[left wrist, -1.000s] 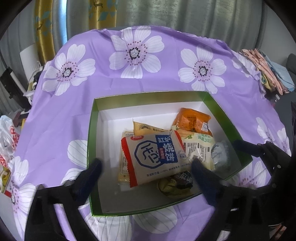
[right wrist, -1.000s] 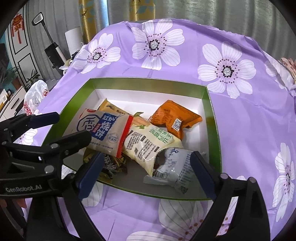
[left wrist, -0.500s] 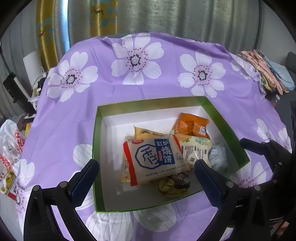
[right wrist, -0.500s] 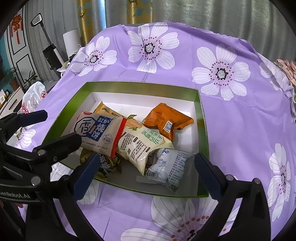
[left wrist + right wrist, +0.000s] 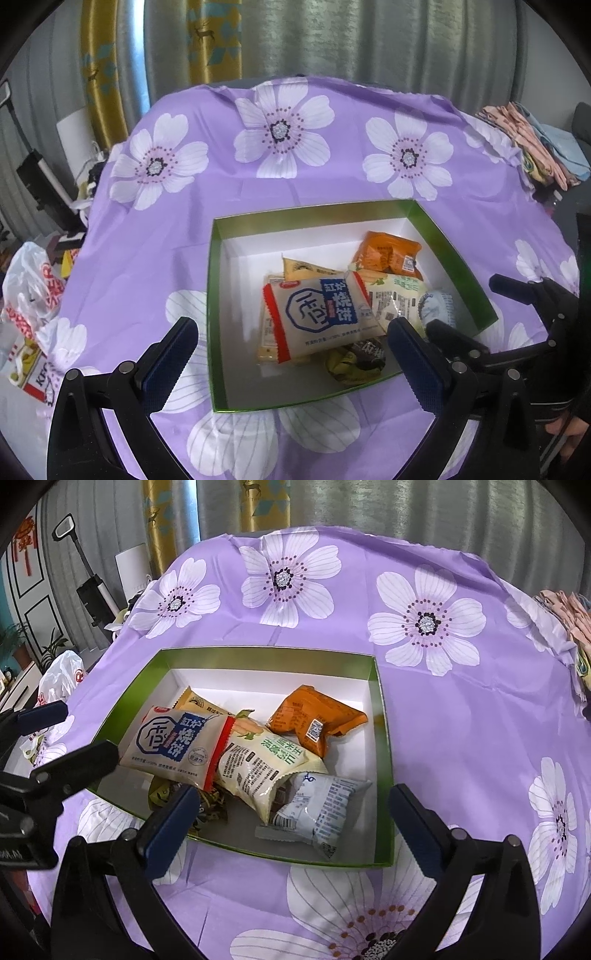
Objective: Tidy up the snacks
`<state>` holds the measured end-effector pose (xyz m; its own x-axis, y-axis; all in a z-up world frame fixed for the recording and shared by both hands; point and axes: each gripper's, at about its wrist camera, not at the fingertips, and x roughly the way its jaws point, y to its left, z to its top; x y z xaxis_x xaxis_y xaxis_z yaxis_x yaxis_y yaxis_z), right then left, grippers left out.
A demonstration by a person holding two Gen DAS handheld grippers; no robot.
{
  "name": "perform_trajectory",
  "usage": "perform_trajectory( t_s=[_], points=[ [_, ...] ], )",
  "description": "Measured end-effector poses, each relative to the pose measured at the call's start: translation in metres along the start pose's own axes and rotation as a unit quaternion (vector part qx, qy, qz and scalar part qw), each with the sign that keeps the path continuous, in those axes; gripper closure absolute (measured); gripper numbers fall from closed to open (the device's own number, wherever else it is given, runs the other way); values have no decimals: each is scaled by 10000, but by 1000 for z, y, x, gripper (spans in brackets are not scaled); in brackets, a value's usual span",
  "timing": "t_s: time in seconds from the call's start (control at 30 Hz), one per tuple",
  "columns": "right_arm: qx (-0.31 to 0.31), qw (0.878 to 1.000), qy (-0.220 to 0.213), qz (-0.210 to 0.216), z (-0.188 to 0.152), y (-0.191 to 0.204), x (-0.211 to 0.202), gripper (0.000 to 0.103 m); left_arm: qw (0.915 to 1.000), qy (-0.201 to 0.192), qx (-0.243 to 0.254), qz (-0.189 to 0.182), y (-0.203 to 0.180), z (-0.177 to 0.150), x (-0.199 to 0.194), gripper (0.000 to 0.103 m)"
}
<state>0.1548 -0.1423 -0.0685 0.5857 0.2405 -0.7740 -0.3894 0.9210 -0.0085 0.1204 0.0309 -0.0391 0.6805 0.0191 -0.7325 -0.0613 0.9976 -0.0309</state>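
From your left wrist camera, your left gripper (image 5: 291,354) is hovering over the near edge of the green box (image 5: 218,295), its jaws standing wide apart with nothing between the pads. The box is sitting on the purple flowered cloth (image 5: 155,251) covering the tabletop. Inside, the red-edged biscuit pack (image 5: 317,317) is lying on top of the heap, with the orange packet (image 5: 388,254) behind it at the far right. Your right gripper (image 5: 491,314) is showing at the right edge.

From your right wrist camera, your right gripper (image 5: 291,823) is hanging above the box's near rim (image 5: 295,856), jaws spread fully and gripping nothing. The pale blue packet (image 5: 321,808) is lying between them, untouched, beside the green-lettered cream pack (image 5: 266,764). Your left gripper (image 5: 66,746) is reaching in from the left, also with jaws apart.
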Motion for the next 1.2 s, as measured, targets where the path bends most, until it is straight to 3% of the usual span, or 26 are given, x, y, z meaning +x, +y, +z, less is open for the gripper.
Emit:
perform_trajectory(
  t_s=[0.63, 1.2],
  points=[
    [13, 9998, -189, 83, -2, -1, -21, 0, 9995, -49, 6, 316, 1, -5, -18, 1],
    [-33, 9991, -388, 145, -2, 2, -41, 0, 9989, -291, -311, 216, 7, -2, -47, 1]
  ],
)
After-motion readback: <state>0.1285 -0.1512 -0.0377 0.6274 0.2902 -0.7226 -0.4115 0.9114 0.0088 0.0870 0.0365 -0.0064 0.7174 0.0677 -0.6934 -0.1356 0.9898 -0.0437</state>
